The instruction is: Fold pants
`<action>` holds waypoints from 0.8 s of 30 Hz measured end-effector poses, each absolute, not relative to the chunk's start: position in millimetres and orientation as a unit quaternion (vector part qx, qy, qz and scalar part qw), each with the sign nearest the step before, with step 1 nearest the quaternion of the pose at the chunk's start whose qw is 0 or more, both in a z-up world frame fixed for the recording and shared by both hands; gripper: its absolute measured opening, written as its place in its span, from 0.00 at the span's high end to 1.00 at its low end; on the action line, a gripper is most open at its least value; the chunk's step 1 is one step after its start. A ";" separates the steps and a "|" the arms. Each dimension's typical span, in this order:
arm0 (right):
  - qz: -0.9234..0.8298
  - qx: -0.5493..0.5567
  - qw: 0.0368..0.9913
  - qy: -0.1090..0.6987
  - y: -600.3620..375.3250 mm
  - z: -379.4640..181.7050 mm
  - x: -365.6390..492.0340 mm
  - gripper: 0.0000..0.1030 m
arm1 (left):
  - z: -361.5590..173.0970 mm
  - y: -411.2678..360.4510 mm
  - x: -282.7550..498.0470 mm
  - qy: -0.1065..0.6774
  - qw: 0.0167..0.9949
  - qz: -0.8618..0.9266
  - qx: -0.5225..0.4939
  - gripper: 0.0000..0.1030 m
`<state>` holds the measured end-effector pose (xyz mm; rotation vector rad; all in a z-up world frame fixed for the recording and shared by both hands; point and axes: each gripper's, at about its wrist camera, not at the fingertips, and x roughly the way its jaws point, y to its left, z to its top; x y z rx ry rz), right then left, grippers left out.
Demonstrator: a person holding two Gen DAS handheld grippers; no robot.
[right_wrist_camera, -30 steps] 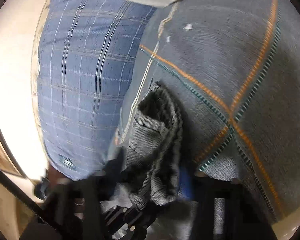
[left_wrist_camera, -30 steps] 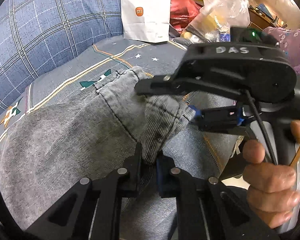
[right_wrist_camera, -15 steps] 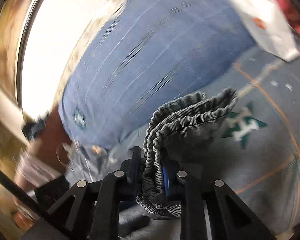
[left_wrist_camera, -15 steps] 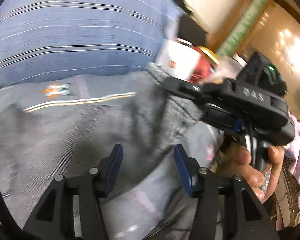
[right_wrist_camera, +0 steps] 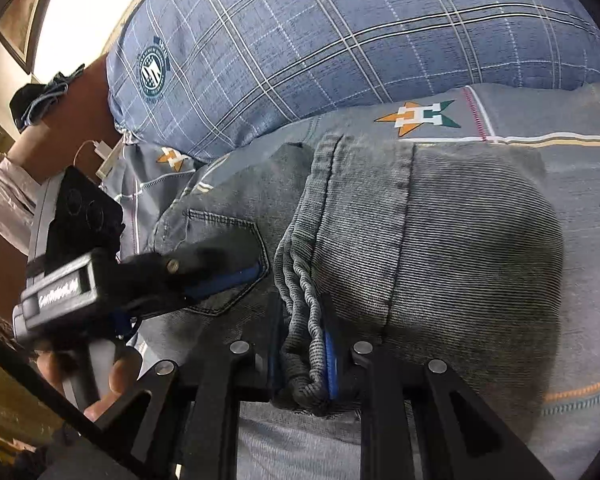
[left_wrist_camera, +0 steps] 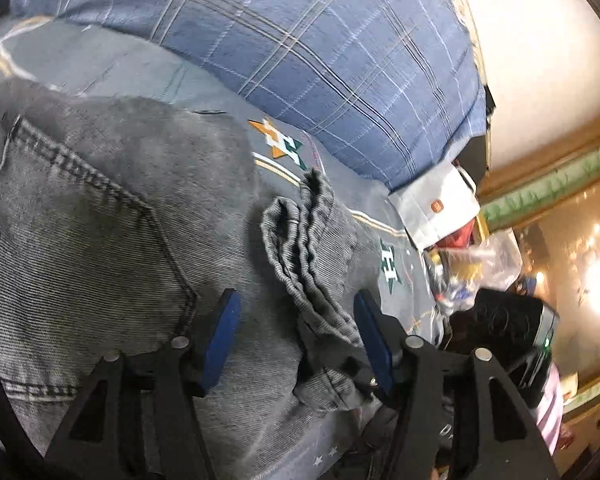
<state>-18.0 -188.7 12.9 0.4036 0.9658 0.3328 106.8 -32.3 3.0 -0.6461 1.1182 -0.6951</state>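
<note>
Right gripper [right_wrist_camera: 300, 360]: your jaws are clamped on the bunched hem of the pants [right_wrist_camera: 460, 248], just in front of the camera.
Left gripper [left_wrist_camera: 296, 344]: your jaws have just been opening; the blue pads stand apart, the folded edge lies between them and neither pad presses on it.
Pants: grey denim, doubled over on the bedsheet [right_wrist_camera: 560, 136], back pocket [left_wrist_camera: 80, 248] facing up.
Risk: I'd judge that if you lift your right hand away before letting go, the hem drags and the fold opens.
Risk: your spread left pads could snag the ridged edge as you withdraw.
Beyond: plaid pillow [left_wrist_camera: 320, 60] just behind the pants limits room; white paper bag [left_wrist_camera: 440, 208] and plastic bag [left_wrist_camera: 488, 264] clutter the far corner.
</note>
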 end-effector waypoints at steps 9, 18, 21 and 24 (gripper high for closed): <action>0.146 0.119 0.865 0.466 -169.1 11.4 -21.8 0.79 | 0.3 -63.6 119.2 0.536 0.752 -0.283 -0.259 0.72; 0.161 0.116 0.890 0.410 -170.7 31.3 -31.7 0.78 | 45.8 -69.9 118.0 0.512 0.777 -0.303 -0.204 0.97; 0.176 0.130 0.860 0.462 -165.3 9.4 -20.8 0.49 | 20.9 -68.5 124.0 0.532 0.777 -0.280 -0.187 0.75; 0.196 0.115 0.857 0.463 -160.0 14.5 -22.9 0.36 | -13.2 -58.9 129.5 0.566 0.753 -0.257 -0.216 0.53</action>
